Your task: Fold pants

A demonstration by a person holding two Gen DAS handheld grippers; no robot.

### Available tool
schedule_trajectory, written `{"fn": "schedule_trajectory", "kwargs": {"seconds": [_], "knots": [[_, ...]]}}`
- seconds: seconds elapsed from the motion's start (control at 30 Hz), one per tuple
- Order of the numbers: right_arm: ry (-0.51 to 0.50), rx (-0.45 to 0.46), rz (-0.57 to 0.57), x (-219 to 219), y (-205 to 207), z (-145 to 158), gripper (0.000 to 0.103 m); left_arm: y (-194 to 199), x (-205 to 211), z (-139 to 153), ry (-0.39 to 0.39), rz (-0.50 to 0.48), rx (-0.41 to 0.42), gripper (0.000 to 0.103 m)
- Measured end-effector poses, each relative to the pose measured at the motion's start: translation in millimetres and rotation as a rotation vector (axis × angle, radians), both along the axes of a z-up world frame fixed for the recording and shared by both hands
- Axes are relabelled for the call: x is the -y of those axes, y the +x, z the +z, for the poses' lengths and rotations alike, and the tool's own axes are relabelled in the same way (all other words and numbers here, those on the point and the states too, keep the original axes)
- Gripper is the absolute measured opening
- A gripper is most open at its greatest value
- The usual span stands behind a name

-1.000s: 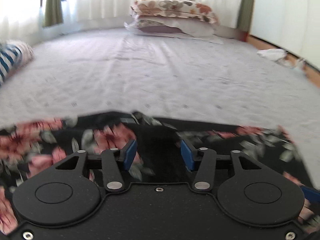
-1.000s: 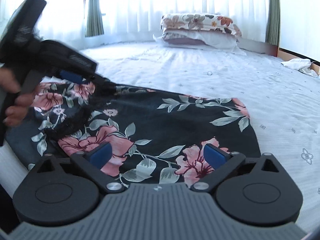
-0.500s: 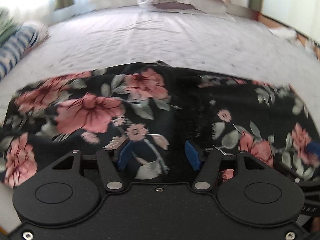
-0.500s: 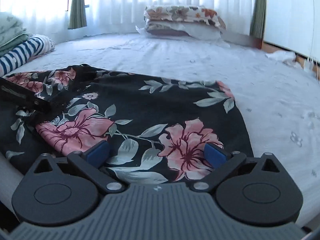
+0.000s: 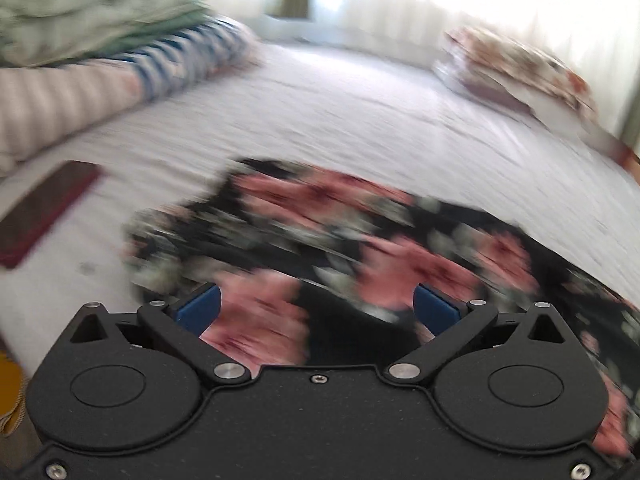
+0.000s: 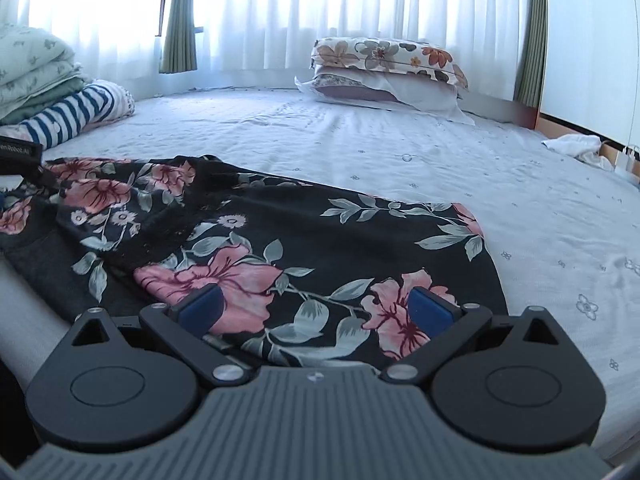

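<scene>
The pants (image 6: 280, 248) lie spread on the bed (image 6: 400, 152), filling the lower left and centre of the right wrist view. Their black floral cloth is doubled into one broad panel with a rumpled ridge running through its upper left part. At least one fold looks done; judging by the wide panel, a further fold and some smoothing seem to be left.

The right gripper (image 6: 316, 306) hovers low over the near edge of the pants, jaws wide apart and holding nothing. The left gripper (image 5: 318, 306) is likewise spread wide and empty above the pants (image 5: 360, 248), though that view is badly smeared by motion.

Half a second ago the left gripper's jaws were narrow, close over the cloth; now they stand wide, and its view has swung left, bringing a dark red phone-like slab (image 5: 44, 208) and stacked bedding (image 5: 100, 40) into the frame. The right gripper's view has barely changed.
</scene>
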State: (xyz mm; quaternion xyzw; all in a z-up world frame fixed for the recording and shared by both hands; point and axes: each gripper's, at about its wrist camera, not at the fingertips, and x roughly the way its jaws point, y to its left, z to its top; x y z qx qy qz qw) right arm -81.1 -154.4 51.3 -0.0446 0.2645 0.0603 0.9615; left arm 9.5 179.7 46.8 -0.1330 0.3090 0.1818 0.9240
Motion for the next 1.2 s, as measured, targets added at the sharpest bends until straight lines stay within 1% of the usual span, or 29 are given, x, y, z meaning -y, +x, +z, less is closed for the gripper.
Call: {"fn": "schedule_trajectory", "kwargs": {"seconds": [0.07,0.1,0.17,0.23,0.33,0.37,0.43,0.47,0.5,0.57,0.6,0.63,0.67,0.73,0.83,0.93,1.03,1.1,1.2], "knots": [[-0.017,0.0,-0.008,0,-2,0,0.103,-1,-22,-2,-0.002,0.093,-0.008,0.103],[-0.022,-0.001,-0.013,1,-3,0,0.103,-4,-33,-2,-0.014,0.128,0.004,0.103],[-0.026,-0.003,-0.024,2,-3,0,0.103,-9,-51,-5,-0.038,0.18,0.049,0.103],[-0.025,-0.007,-0.033,4,-3,0,0.103,-8,-66,-11,-0.054,0.224,0.056,0.103],[-0.026,-0.008,-0.042,5,-2,1,0.103,4,-85,-25,-0.101,0.257,0.001,0.103],[-0.03,-0.007,-0.043,5,-2,1,0.103,4,-88,-29,-0.11,0.263,0.001,0.103],[-0.037,-0.003,-0.045,4,-2,1,0.103,4,-86,-32,-0.079,0.256,0.03,0.101],[-0.04,-0.002,-0.045,4,-3,1,0.103,6,-85,-33,-0.076,0.246,0.026,0.09],[-0.041,-0.002,-0.046,4,-3,0,0.103,8,-84,-34,-0.061,0.248,0.023,0.083],[-0.039,-0.008,-0.049,5,-2,-1,0.103,8,-76,-32,-0.02,0.243,0.019,0.018],[-0.038,-0.012,-0.051,6,-1,-2,0.103,6,-74,-29,-0.037,0.226,0.029,0.011],[-0.036,-0.016,-0.053,7,0,-3,0.103,3,-71,-26,-0.05,0.225,0.05,0.01],[-0.034,-0.018,-0.056,8,0,-3,0.103,1,-67,-20,-0.043,0.218,0.074,0.01],[-0.026,-0.018,-0.059,11,1,-4,0.103,-2,-54,-6,0.003,0.196,0.118,0.009],[-0.011,-0.012,-0.065,16,1,-3,0.103,0,-29,20,0.024,0.11,0.182,0.009],[0.004,0.001,-0.072,23,-3,2,0.103,6,15,51,0.042,-0.035,0.253,0.009],[0.005,0.021,-0.085,32,-12,12,0.103,7,80,78,0.064,-0.251,0.322,0.01],[0.002,0.027,-0.105,43,-18,19,0.103,3,129,90,0.06,-0.428,0.357,0.01],[-0.001,-0.008,-0.146,68,-25,29,0.103,-5,203,89,0.039,-0.678,0.344,0.01]]}}
